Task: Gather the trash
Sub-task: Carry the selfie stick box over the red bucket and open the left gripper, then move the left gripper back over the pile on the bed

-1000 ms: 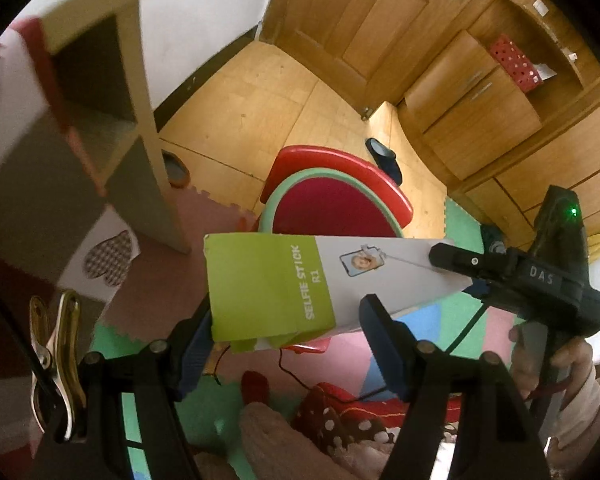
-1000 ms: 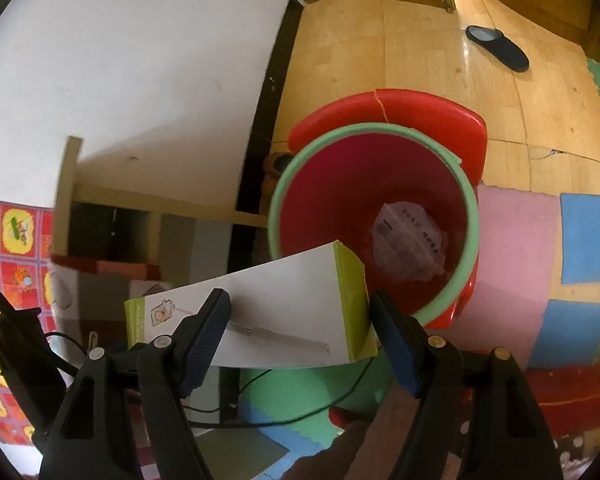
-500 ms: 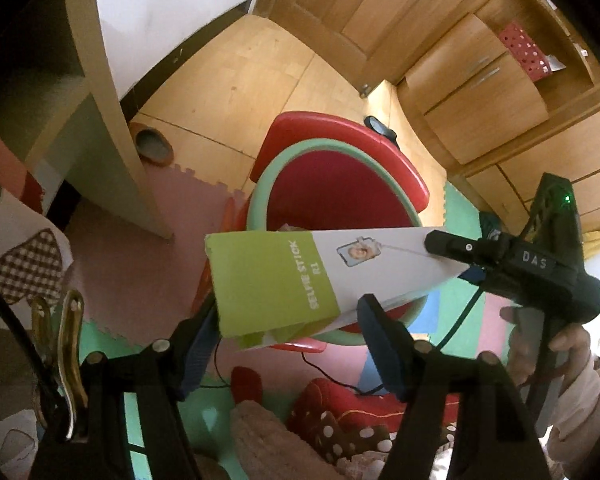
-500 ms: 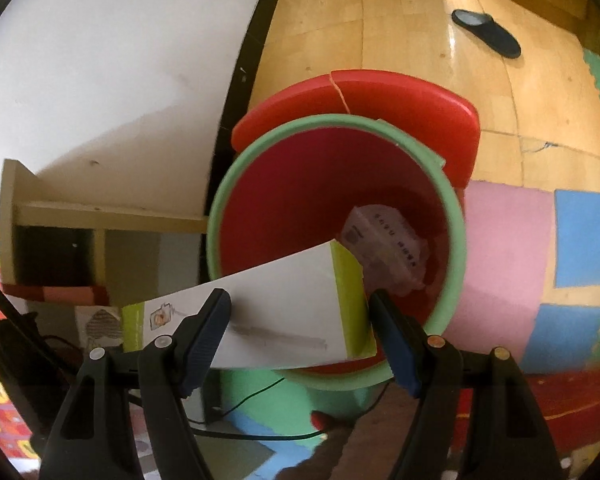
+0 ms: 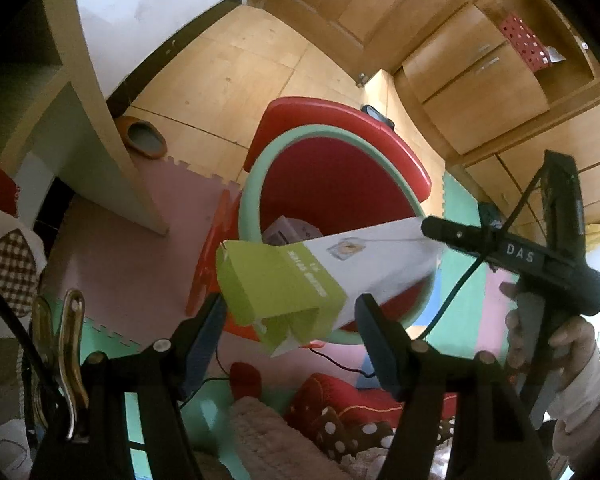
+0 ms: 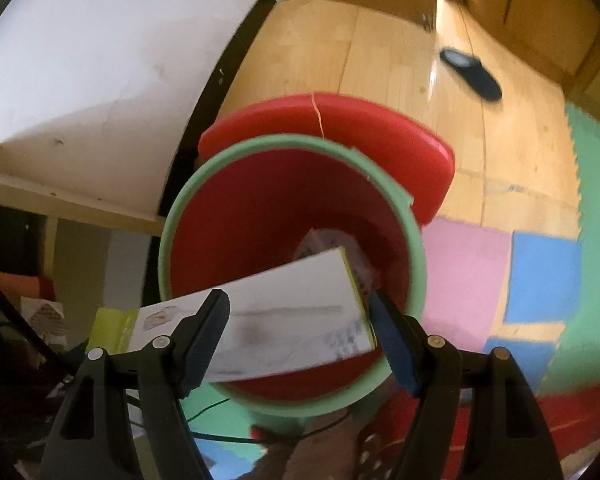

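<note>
Above the red bin with its green rim, the long white-and-green box lies slanted, green end toward my left gripper, white end dipping binward; both my jaws stand released, my right gripper straddling it.

red bin w/ green rim, white-green box

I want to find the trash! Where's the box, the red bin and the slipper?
box (image 6: 284, 320), right wrist view, its white side
red bin (image 6: 260, 216), right wrist view, inner wall
slipper (image 6: 471, 74), right wrist view, its middle
</note>
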